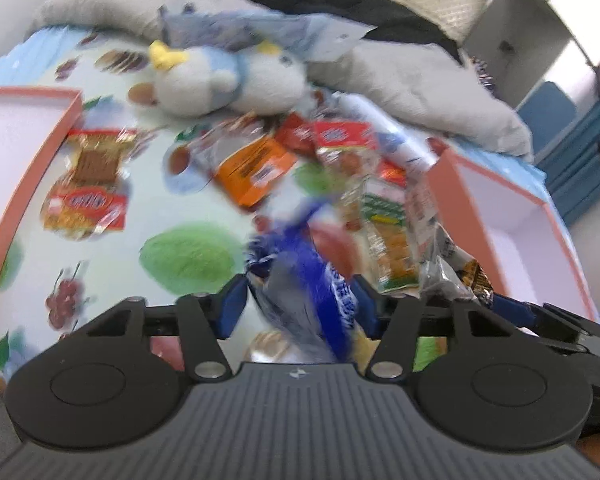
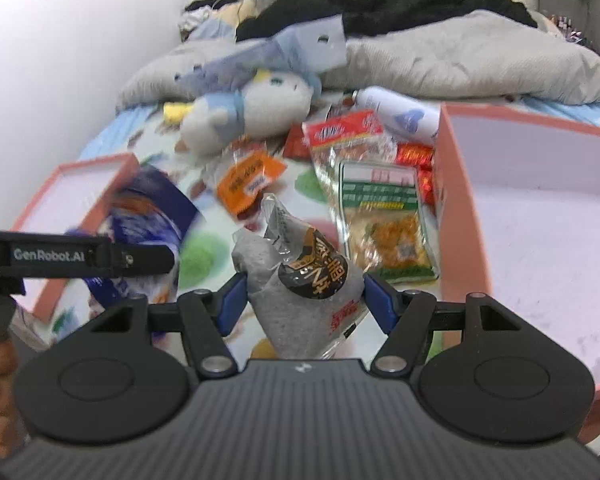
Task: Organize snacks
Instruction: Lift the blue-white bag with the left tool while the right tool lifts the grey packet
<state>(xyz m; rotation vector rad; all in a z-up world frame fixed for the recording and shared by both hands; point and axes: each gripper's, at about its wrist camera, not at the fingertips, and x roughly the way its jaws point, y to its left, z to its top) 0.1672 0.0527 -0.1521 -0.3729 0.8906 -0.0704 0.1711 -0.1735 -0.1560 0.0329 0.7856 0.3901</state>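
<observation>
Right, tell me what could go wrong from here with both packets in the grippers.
1. The left gripper holds the blue packet while the view is motion-blurred; a fast swing could shake it loose.
2. The right gripper pinches the grey packet low, so its top may flop.
3. The two grippers are close together and could collide near the snack pile.

Glossy plastic snack wrappers [image 2: 384,216], fuzzy plush toy [image 1: 228,76], matt cardboard box [image 2: 540,216].

A bed with a fruit-print sheet [image 1: 188,256] sits by a white wall [image 2: 60,40]. A gray blanket [image 2: 460,60] lies bunched on it.
</observation>
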